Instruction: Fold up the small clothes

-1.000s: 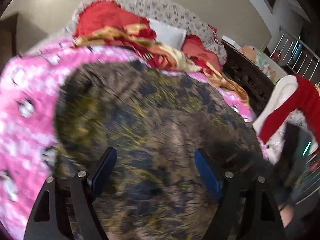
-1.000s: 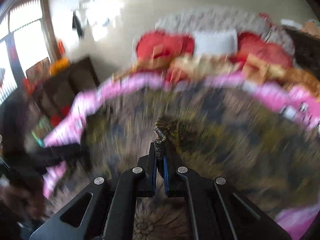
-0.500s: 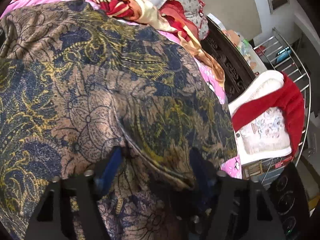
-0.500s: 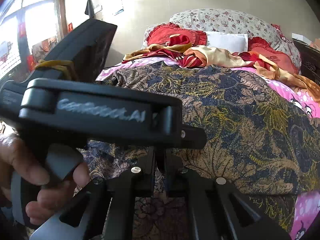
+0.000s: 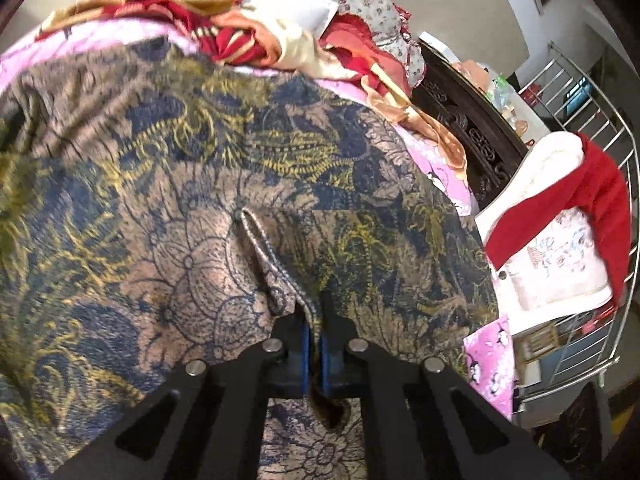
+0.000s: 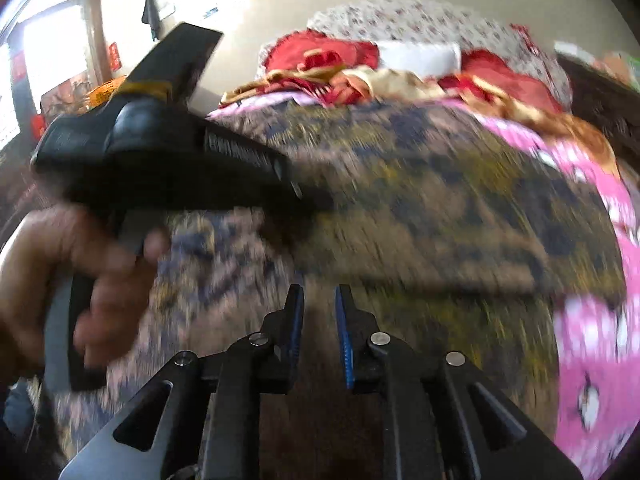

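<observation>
Two grippers are working: left gripper (image 5: pixel 314 344) is pinching a ridge of the batik cloth (image 5: pixel 180 208) at lower centre; right gripper (image 6: pixel 319 320), narrowly parted, is holding nothing, so the single pinch risks slipping.

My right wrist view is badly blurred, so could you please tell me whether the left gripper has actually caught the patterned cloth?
Observer: Yes. In the left wrist view the left gripper is shut on a pinched ridge of the patterned cloth.
Operator: Thank you. How does that ridge run?
Observer: It rises from the fingers away from the camera and ends in a small loop near the middle of the cloth.
Operator: And what is beside the bed on that side?
Observer: A metal rack stands there, with a red garment draped over a white item on it.
</observation>
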### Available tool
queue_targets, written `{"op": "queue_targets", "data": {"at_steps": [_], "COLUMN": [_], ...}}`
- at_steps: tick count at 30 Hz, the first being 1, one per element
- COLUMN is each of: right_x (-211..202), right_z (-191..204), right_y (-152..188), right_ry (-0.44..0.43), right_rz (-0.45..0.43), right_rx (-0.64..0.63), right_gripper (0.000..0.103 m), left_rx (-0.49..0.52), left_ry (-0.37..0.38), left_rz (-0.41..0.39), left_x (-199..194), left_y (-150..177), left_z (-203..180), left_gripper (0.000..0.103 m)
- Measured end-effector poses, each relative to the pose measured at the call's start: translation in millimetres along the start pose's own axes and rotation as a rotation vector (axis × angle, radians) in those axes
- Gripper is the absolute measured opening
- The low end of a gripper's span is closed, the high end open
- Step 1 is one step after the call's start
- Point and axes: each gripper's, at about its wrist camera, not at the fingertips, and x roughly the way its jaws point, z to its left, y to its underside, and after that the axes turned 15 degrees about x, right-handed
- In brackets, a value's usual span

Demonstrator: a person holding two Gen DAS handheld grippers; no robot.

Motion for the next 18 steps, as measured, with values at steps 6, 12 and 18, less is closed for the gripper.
{"op": "queue_targets", "data": {"at_steps": [6,12,18], "right_x": [-1,5,7], "right_z": [-19,-10,-11], "right_y": [8,10,9], "right_ry": [0.093,0.148,0.148], "right_rz": [-0.003,-0.008,-0.006], "right_rx": [0.095,0.061,0.064], "right_gripper": [0.017,0.017,0.017], "left_rx": [0.135,0.273,0.168], "left_ry": [0.055,0.054,-0.103], "left_rz": [-0.115,-0.265,-0.275], "left_x": [-61,-152,-194], "left_y": [-14,-38,-6], "left_z": [-29,-42,37], "left_gripper": [0.003,0.003,0.003]}}
